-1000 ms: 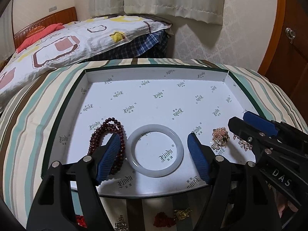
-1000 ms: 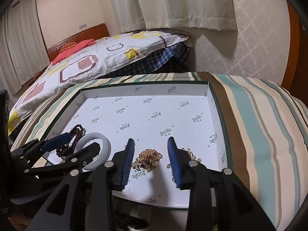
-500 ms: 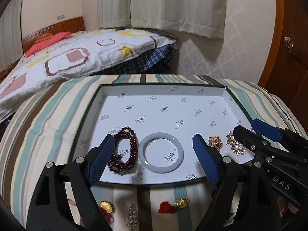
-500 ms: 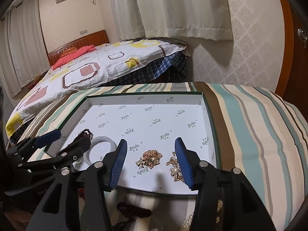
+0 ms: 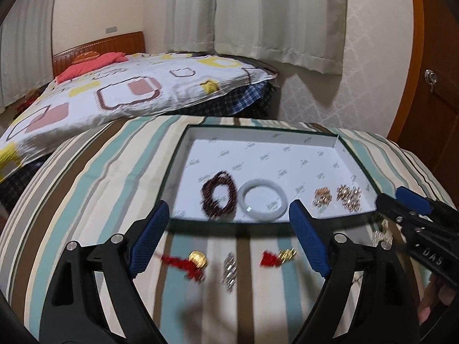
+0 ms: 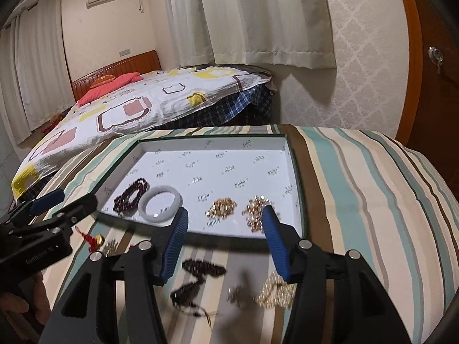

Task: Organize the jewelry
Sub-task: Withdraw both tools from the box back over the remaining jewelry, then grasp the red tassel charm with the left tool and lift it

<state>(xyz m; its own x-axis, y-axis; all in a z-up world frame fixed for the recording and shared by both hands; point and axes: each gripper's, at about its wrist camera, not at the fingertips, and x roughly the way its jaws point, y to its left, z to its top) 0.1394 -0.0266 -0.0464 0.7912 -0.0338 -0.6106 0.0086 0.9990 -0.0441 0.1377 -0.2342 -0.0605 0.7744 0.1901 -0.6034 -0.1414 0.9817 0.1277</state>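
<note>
On the striped cloth, the left gripper hangs wide and empty above red tassels, probably choosing one. Beads, bangle and gold pieces line the tray rim, sorted. The right gripper, also wide, alone shows blurred dark beads waiting.
</note>
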